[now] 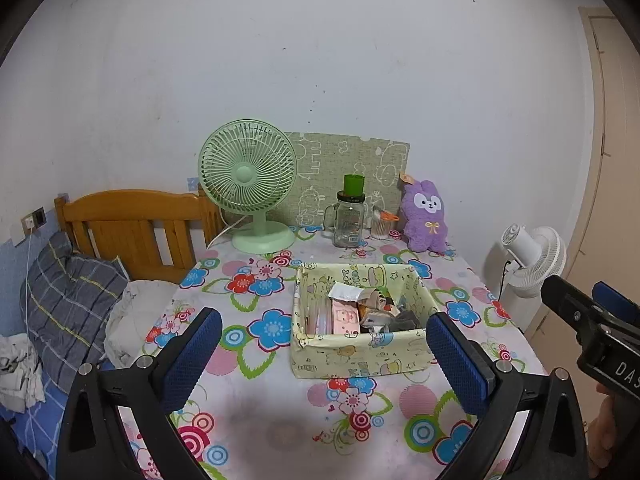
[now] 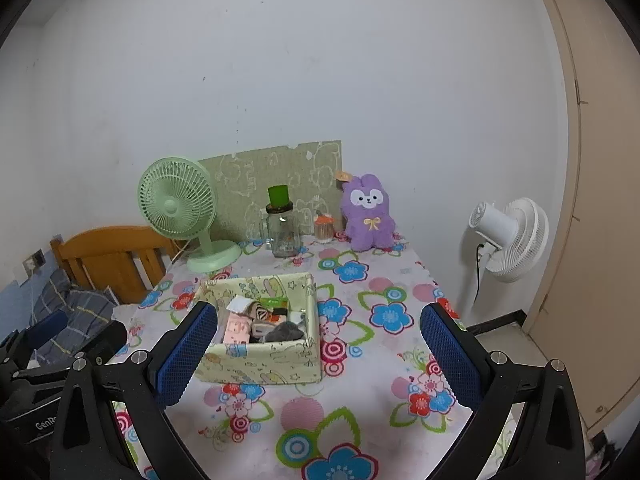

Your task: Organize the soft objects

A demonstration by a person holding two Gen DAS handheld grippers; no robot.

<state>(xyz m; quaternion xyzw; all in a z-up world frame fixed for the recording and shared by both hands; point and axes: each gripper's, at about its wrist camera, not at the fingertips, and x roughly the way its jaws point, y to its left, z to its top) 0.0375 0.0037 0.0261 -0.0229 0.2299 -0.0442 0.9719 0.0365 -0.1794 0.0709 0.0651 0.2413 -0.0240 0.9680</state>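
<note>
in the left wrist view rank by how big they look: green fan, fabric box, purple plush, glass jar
1. fabric box, though it sits nearest, which inflates it
2. green fan
3. purple plush
4. glass jar, close to the plush, so unsure

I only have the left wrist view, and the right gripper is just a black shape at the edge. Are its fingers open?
Observer: Yes. The right wrist view shows the right gripper with its fingers wide apart and nothing between them.
Operator: Anything in the box that I'm missing?
Observer: A green packet lies toward the back of the fabric box, just behind a striped soft item. I can't make that packet out in your view.
</note>
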